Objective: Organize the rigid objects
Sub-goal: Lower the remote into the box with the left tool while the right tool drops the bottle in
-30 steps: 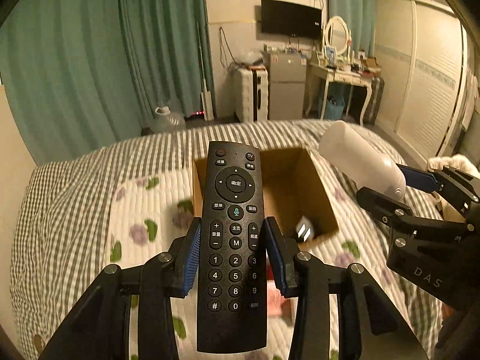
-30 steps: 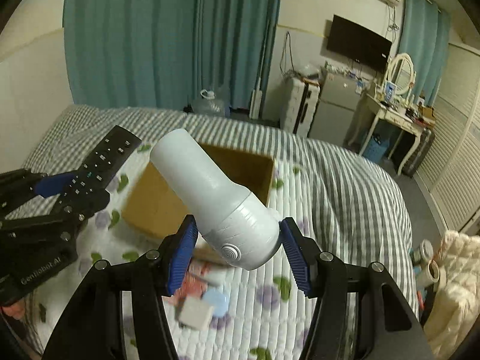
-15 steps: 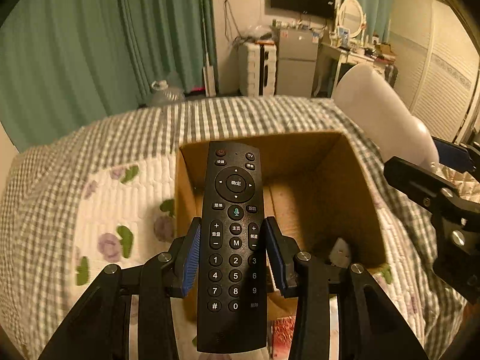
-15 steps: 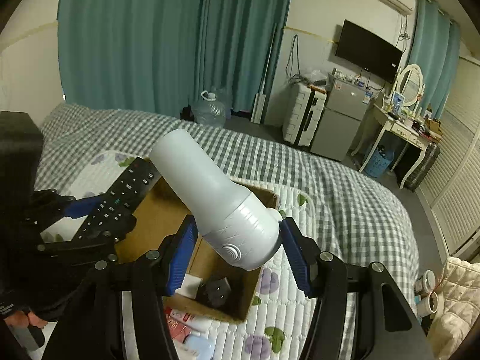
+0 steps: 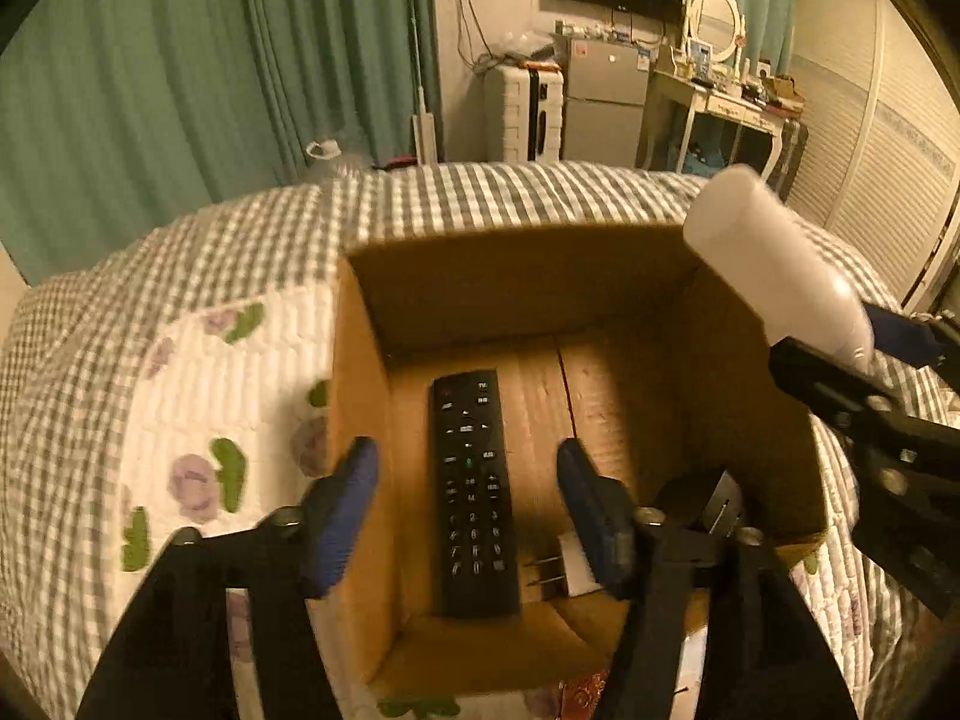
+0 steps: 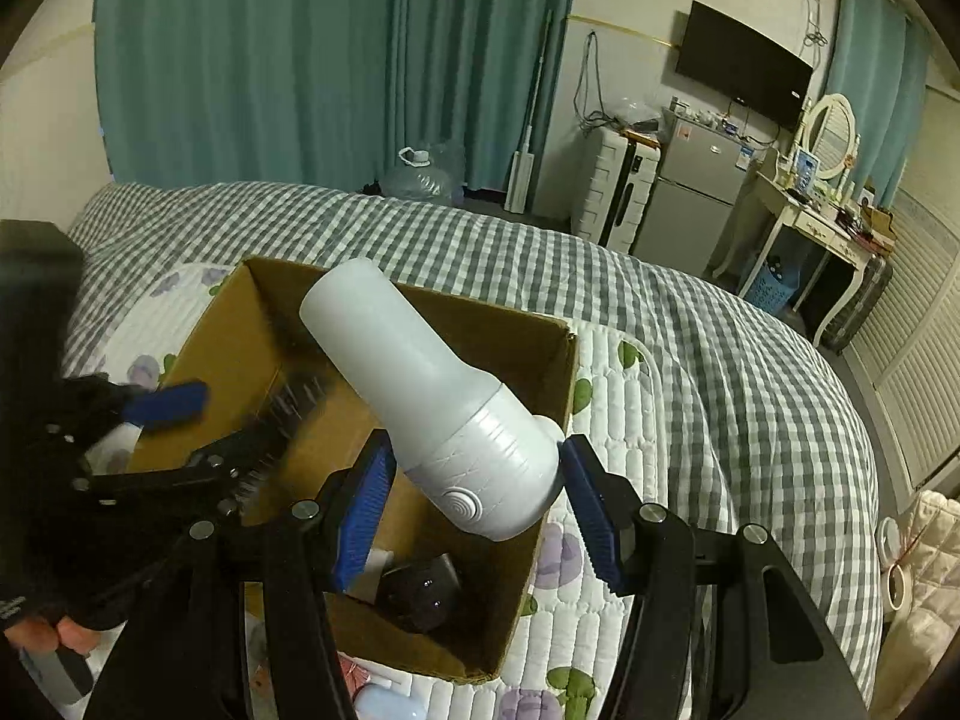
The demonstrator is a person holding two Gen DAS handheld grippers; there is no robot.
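Teal curtains hang behind a bed covered in a grey-and-white checked spread, with a white quilted pad printed with purple flowers laid over it. On that pad sits an open cardboard box. A black remote control lies flat on the box floor, buttons up, its length running from the near wall toward the far one. Just beside its near end, to the right, lies a small white plug adapter with its two prongs pointing at the remote. A dark rounded object rests in the box's near corner as seen from the right wrist.

Above the box, the left hand-held gripper hovers with its blue-padded fingers spread wide to either side of the remote, touching nothing. The right hand-held gripper is clamped on the wide base of a white bottle-shaped container, which is tilted, its narrower end angled up and out over the box opening.
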